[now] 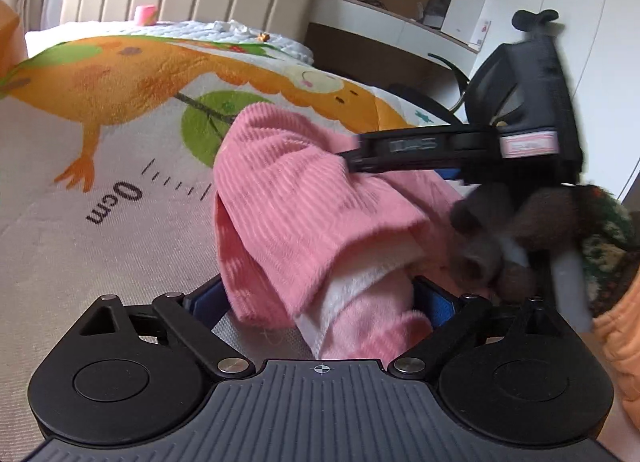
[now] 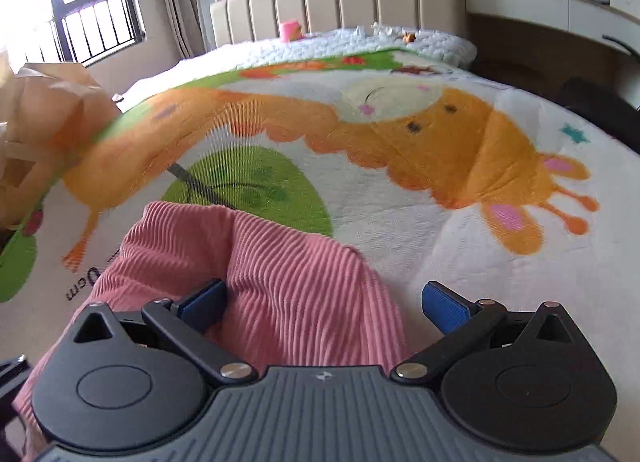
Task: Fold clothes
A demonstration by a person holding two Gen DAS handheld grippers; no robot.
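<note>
Garment: pink ribbed garment (image 1: 304, 206), bunched in a heap on the bed's giraffe blanket (image 1: 120, 74), centre of the left wrist frame; lower left in the right wrist frame.
Left gripper (image 1: 320, 302): jaws wide apart, the heap between them, pads not pressing.
Right gripper (image 2: 324, 306): jaws apart over the cloth's edge; a gloved hand (image 1: 520, 230) holds it at right.

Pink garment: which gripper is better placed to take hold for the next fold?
Probably left. The left gripper has its jaws open around the pink garment's bunched end. The right gripper is open too, with cloth only beside its left jaw.
</note>
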